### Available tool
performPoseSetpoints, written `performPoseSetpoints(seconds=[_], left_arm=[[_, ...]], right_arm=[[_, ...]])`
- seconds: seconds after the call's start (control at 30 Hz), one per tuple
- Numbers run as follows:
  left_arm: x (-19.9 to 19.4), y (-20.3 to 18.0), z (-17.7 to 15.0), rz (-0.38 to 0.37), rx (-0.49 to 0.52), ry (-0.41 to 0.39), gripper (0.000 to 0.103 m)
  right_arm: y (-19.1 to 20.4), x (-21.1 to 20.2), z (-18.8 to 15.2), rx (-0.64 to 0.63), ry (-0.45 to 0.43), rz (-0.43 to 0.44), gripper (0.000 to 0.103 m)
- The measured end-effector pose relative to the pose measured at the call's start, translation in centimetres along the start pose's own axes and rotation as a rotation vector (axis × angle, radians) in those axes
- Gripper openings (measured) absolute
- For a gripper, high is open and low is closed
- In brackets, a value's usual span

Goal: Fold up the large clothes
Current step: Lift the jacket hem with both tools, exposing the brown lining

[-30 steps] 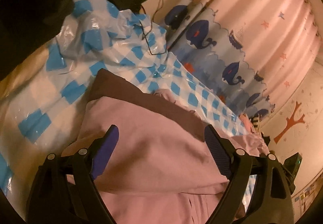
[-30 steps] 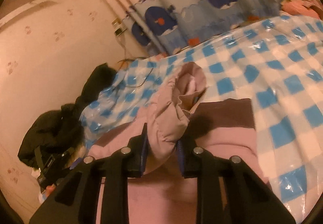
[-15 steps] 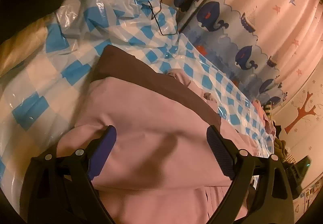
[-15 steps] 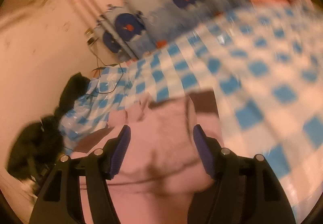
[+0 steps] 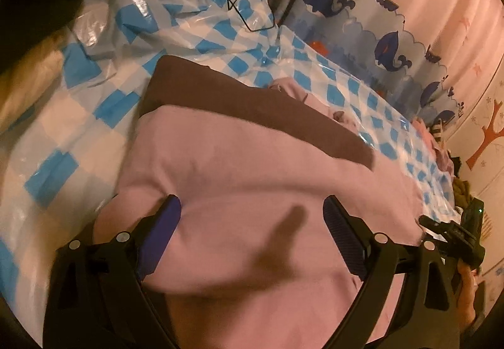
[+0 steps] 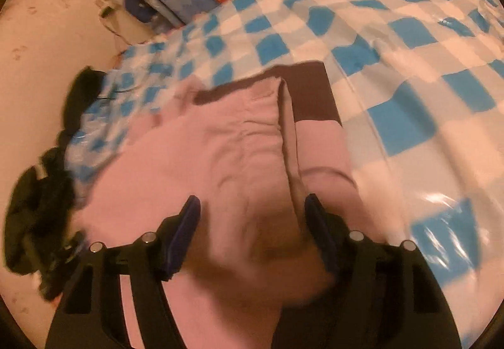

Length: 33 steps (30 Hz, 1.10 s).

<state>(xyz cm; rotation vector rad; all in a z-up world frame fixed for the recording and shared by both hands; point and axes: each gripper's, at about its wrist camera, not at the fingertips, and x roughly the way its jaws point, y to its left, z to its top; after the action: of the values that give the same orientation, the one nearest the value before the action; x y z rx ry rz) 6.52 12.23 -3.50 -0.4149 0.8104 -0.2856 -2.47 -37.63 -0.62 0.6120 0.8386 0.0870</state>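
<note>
A pink garment (image 6: 239,147) with a dark brown band (image 6: 312,90) is lying part-folded on the blue-checked plastic sheet (image 6: 409,116), its folded edge running toward 12 o'clock. The right gripper (image 6: 252,220) is hovering over it, jaws just opening and gripping nothing; the left gripper (image 5: 252,223) is spread wide, empty. The slick sheet could let the loose fold slide — or spring open.

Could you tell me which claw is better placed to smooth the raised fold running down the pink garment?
Probably the right claw: it stands open above the pink garment, its right finger at the raised fold.
</note>
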Motion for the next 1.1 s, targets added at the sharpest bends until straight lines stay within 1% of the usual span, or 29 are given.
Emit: performPoseSetpoints(seconds=[0.03, 0.07, 0.1, 0.13, 0.17, 0.23, 0.27, 0.33, 0.37, 0.4, 0.47, 0.53, 0.63, 0.7, 0.87, 0.97, 1.1], left_arm=[[-1.8, 0.7, 0.1, -0.033, -0.047, -0.009, 0.088], [-3.6, 1.4, 0.1, -0.058, -0.082, -0.015, 0.088], [-4.9, 2.0, 0.0, -0.074, -0.096, -0.014, 0.088], [-6.7, 2.7, -0.4, -0.086, -0.103, -0.009, 0.088], [-8.5, 3.5, -1.0, -0.086, -0.096, -0.001, 0.088], [-12.2, 5.0, -2.7, -0.060, -0.056, 0.028, 0.088], [-14.3, 6.1, -4.1, -0.040, -0.031, 0.057, 0.088], [-16.9, 8.0, -6.0, -0.010, -0.022, 0.096, 0.088], [-18.7, 9.4, -7.4, 0.007, -0.038, 0.120, 0.088], [-19.6, 10.4, -8.2, 0.009, -0.060, 0.136, 0.088], [-21.9, 12.8, -10.4, -0.015, -0.135, 0.176, 0.088], [-22.9, 14.2, -11.9, -0.027, -0.179, 0.198, 0.088], [-24.1, 16.0, -14.2, -0.037, -0.248, 0.230, 0.088], [-24.3, 16.7, -15.7, -0.074, -0.282, 0.253, 0.089], [-24.1, 16.2, -18.3, -0.136, -0.303, 0.306, 0.089], [-22.8, 14.7, -20.0, -0.176, -0.286, 0.394, 0.089], [-21.0, 12.6, -22.9, -0.140, -0.193, 0.554, 0.089]], right_arm=[[0.1, -2.2, -0.4, -0.015, -0.004, 0.010, 0.070], [0.0, -4.1, -1.0, -0.022, -0.008, 0.019, 0.078], [-0.3, -6.5, -1.9, -0.026, -0.006, 0.030, 0.087], [-1.1, -9.0, -3.4, -0.024, 0.014, 0.036, 0.089], [-1.6, -10.7, -4.5, -0.021, 0.033, 0.035, 0.089], [-4.1, -14.1, -7.9, 0.008, 0.089, 0.028, 0.089], [-5.2, -15.1, -9.1, 0.028, 0.109, 0.032, 0.089], [-7.7, -17.0, -12.5, 0.097, 0.170, 0.071, 0.089], [-8.4, -17.4, -13.7, 0.121, 0.193, 0.089, 0.089], [-9.1, -17.8, -15.0, 0.150, 0.220, 0.109, 0.089], [-9.5, -18.4, -16.9, 0.179, 0.248, 0.151, 0.089], [-9.4, -18.8, -18.6, 0.197, 0.268, 0.196, 0.089], [-8.9, -19.4, -20.2, 0.197, 0.290, 0.238, 0.089], [-8.6, -19.9, -21.3, 0.188, 0.308, 0.257, 0.089], [-9.3, -20.6, -23.8, 0.202, 0.349, 0.280, 0.089], [-9.8, -20.7, -25.1, 0.217, 0.372, 0.294, 0.089], [-10.1, -20.9, -25.9, 0.238, 0.385, 0.333, 0.091]])
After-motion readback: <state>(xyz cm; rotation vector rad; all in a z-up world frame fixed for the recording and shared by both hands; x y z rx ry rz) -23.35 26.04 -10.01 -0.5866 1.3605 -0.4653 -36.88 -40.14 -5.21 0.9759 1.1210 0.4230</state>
